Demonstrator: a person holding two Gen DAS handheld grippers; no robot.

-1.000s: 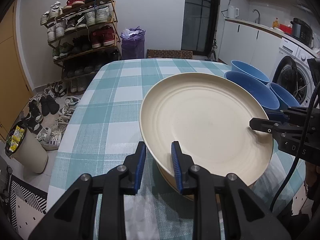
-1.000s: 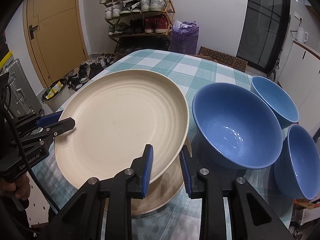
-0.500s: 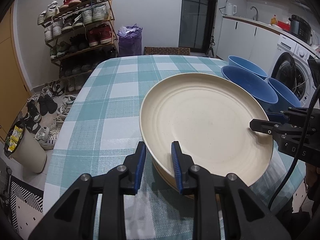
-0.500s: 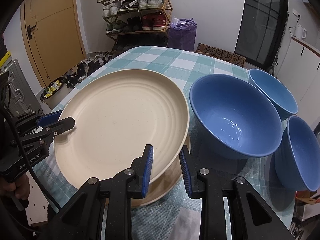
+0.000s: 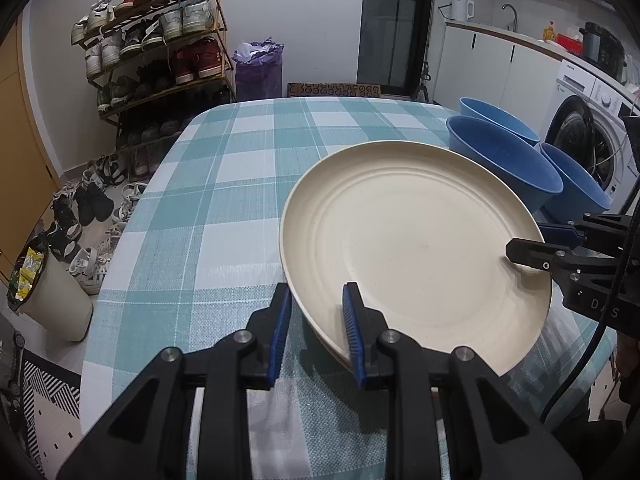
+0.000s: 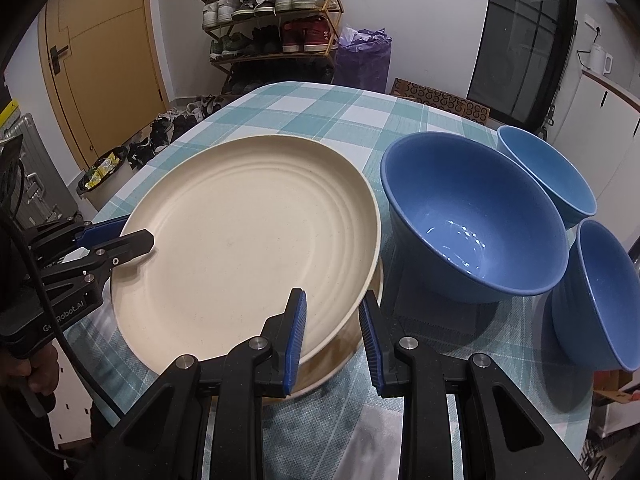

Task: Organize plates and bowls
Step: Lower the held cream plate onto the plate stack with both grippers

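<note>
A cream plate [image 5: 412, 240] [image 6: 248, 236] sits tilted on a second cream plate [image 6: 340, 356] on the checked tablecloth. My left gripper [image 5: 316, 312] straddles its near rim, jaws apart, not pressed on it. My right gripper [image 6: 332, 328] straddles the opposite rim, jaws also apart. Each gripper shows in the other's view, the right one [image 5: 532, 246] and the left one [image 6: 120, 236], at the plate's edge. Three blue bowls stand beside the plates: a large one [image 6: 472, 216], one behind it [image 6: 548, 172] and one at the right [image 6: 596, 292].
The table [image 5: 240, 184] has a teal-and-white cloth. A shoe rack [image 5: 156, 52], a purple bag [image 5: 258, 64] and a bin [image 5: 48, 292] stand on the floor beyond it. A washing machine [image 5: 588, 136] and kitchen counter are behind the bowls.
The top plate has come down closer to the lower plate, and both grippers came down with it. The bowls have not moved.
</note>
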